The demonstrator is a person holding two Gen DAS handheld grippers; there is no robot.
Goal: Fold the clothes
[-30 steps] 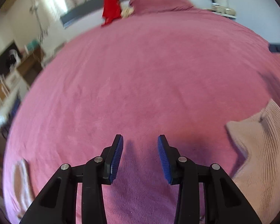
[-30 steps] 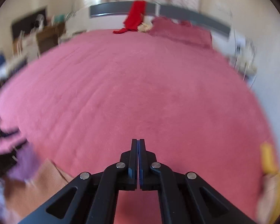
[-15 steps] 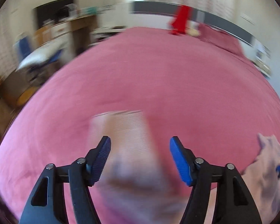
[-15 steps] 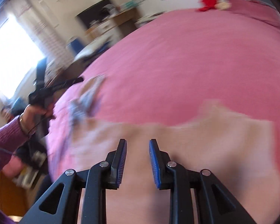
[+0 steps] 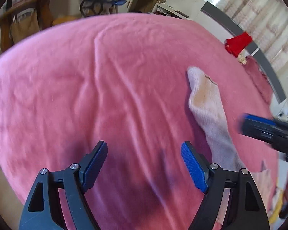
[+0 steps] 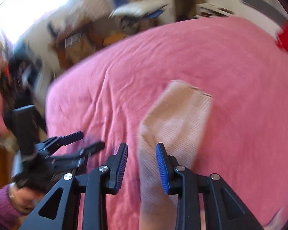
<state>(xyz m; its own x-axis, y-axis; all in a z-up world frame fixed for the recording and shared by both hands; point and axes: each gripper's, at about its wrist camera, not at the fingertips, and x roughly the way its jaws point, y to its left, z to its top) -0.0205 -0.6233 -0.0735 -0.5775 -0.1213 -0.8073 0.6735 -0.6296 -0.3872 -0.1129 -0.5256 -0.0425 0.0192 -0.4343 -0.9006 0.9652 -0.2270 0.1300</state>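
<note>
Pink ribbed knit sleeve (image 6: pixel 174 118) lies under the right gripper (image 6: pixel 142 164); its part-open, widening jaws hold nothing and may pinch the pink bedspread (image 6: pixel 240 61) too. The left gripper (image 5: pixel 144 164) gapes empty.

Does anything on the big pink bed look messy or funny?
A bit. The beige knitted sleeve lies stretched out alone across the pink bedspread, not folded yet, with a brownish patch near its cuff. The bedspread is creased in long wrinkles. A red cloth hangs over the grey headboard.

Pink-covered bed (image 5: pixel 86 80) carrying a pale knit garment (image 5: pixel 207 103) and red cloth (image 5: pixel 238 43)
</note>
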